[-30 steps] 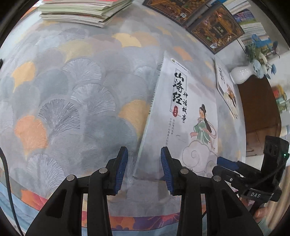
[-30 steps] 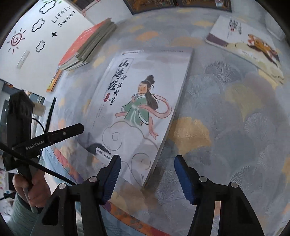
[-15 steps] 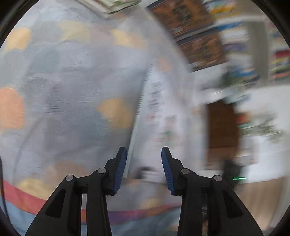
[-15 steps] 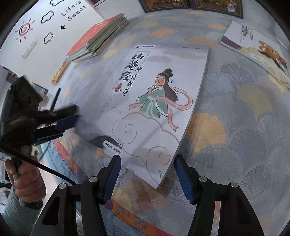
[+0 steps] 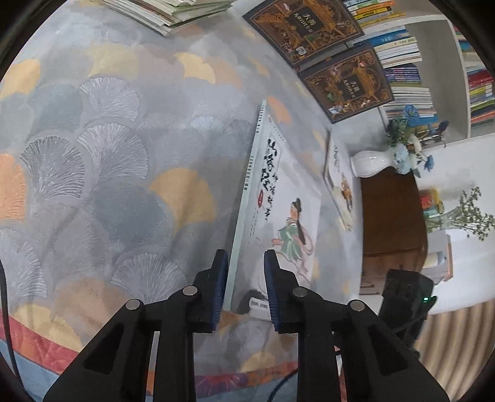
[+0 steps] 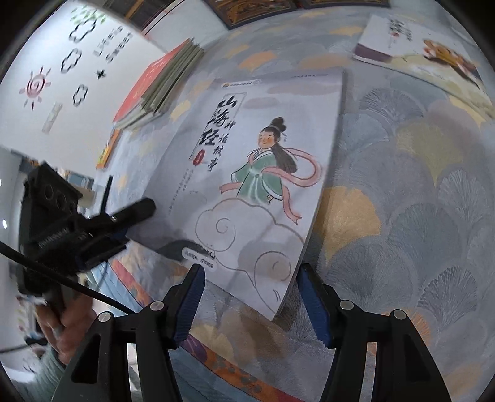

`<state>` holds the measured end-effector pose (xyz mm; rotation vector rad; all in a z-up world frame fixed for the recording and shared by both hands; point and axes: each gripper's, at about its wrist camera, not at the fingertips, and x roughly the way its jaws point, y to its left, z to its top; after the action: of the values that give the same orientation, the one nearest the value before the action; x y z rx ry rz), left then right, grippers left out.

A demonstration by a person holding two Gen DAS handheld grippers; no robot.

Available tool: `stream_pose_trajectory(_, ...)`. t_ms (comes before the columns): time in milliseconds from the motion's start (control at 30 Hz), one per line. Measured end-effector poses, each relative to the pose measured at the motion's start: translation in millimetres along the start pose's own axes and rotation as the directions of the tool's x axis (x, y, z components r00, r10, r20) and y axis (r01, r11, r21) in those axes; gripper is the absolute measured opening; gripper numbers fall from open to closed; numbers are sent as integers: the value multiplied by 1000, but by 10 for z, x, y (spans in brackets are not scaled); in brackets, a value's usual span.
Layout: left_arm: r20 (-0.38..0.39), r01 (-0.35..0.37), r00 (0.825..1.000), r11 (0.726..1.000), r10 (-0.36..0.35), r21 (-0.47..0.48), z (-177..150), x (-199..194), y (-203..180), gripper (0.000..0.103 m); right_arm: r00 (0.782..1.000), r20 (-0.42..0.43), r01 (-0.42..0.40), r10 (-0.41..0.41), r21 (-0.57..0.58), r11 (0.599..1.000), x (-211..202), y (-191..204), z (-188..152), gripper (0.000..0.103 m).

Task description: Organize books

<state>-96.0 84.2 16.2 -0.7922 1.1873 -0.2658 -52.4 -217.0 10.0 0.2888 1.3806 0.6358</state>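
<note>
A white picture book with a green-robed figure on its cover lies on the ginkgo-patterned cloth, its spine side tipped up. My left gripper straddles the book's near spine corner. Its jaws are closing with that corner between them, and a gap still shows at the pads. In the right wrist view the left gripper sits at the book's left edge, held by a hand. My right gripper stands open at the book's other near corner without pressing on it.
A stack of thin books lies at the far left. Two dark ornate books lie at the back, and another white picture book to the right. Past the cloth's edge stand a white vase, a wooden cabinet and bookshelves.
The left gripper's jaws have narrowed around the book's spine corner, and its view has swung and rolled. The book's spine side now sits tipped up. The right gripper crept closer to the near corner.
</note>
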Motion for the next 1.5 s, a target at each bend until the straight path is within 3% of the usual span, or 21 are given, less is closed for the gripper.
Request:
stream_pose_trajectory(167,-36,-16,999,1000,17,26,-33,136,-77,20,998,3,-57,57,55,997,-31,-99,-5,61)
stream_pose_trajectory(300,-58,-19,998,999,22,40,-71,255,-177,20,999,6,-50,50,50,998,-37,-73,-29,62)
stream_pose_trajectory(400,-39,-30,999,998,33,63,-88,290,-320,12,998,1,-63,63,71,996,-38,-82,-21,66)
stream_pose_trajectory(500,-43,73,996,997,-73,14,-20,247,-409,12,994,-20,-106,110,135,985,-59,-142,24,67)
stream_pose_trajectory(633,-64,213,974,974,-218,-79,99,207,-424,12,985,40,-174,169,222,960,-197,-327,35,81)
stream_pose_trajectory(800,-78,293,947,938,-311,-183,117,256,-337,12,934,102,-354,342,382,854,-125,-585,30,81)
stream_pose_trajectory(867,-83,317,935,919,-344,-235,104,289,-268,12,915,111,-396,388,433,810,-32,-612,17,80)
stream_pose_trajectory(967,-111,295,937,920,-331,-257,68,335,-214,12,910,143,-411,390,445,796,-24,-593,24,51)
stream_pose_trajectory(1033,-142,231,953,946,-267,-226,45,349,-221,12,928,144,-372,344,421,828,-61,-517,47,43)
stream_pose_trajectory(1133,-166,90,980,990,-107,-110,38,307,-276,13,963,132,-265,233,350,898,-136,-357,93,34)
stream_pose_trajectory(1233,-162,16,987,1000,-18,-11,42,276,-358,14,990,113,-110,86,237,965,-139,-113,156,34)
stream_pose_trajectory(1300,-156,-61,985,995,74,84,45,275,-466,15,994,108,-10,-8,161,987,-136,70,171,33)
stream_pose_trajectory(1400,-110,-156,976,956,188,249,31,225,-698,15,980,127,153,-155,30,988,-128,418,189,33)
stream_pose_trajectory(1500,-70,-169,976,921,206,351,81,111,-830,13,963,161,224,-216,-34,974,-179,596,160,33)
